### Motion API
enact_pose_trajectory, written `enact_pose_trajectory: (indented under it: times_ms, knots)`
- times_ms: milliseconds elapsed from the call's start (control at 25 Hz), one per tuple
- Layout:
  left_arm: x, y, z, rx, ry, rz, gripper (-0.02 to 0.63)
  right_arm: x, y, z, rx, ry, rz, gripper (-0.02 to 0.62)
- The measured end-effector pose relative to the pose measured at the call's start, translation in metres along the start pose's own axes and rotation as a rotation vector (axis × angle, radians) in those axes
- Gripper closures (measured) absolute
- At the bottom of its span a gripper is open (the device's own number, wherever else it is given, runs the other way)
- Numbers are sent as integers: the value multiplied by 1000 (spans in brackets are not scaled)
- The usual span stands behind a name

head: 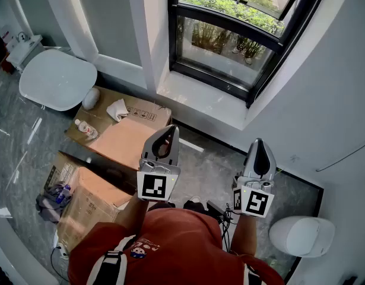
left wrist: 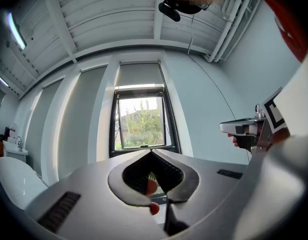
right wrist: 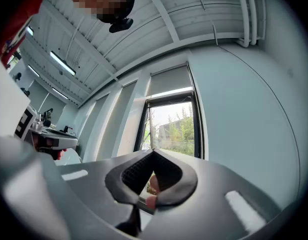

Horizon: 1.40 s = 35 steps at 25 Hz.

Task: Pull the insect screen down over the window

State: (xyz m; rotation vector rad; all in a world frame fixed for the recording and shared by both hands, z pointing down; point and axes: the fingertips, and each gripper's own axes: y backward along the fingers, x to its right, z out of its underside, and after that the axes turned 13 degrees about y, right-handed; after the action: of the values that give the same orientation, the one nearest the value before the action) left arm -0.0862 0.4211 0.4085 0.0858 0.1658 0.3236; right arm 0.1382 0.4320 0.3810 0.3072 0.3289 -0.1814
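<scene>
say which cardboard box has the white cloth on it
The box nearer the window carries the white cloth; the other box, closer to the person, has none.

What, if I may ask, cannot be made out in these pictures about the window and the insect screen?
- Head view: the top of the window is cut off by the picture's edge, so nothing above it shows.
- Left gripper view: it is too small to tell whether the grey panel above the window is the insect screen, or whether it has a pull tab.
- Right gripper view: the shut right gripper hides the window's lower edge.
</scene>
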Motion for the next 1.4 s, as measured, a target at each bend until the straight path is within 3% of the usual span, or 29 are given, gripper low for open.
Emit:
enact_pose_trajectory:
  times_ms: [680, 1080, 1400]
  knots:
    - [26, -27, 28, -54, -2, -5, 601, 18, -7, 36, -20, -39, -12, 586]
    - [62, -45, 69, -116, 52, -32, 601, 63, 0, 87, -66, -88, -10, 586]
    - [72, -64, 65, -112, 18, -41, 601, 69, -16, 94, -42, -128, -44, 586]
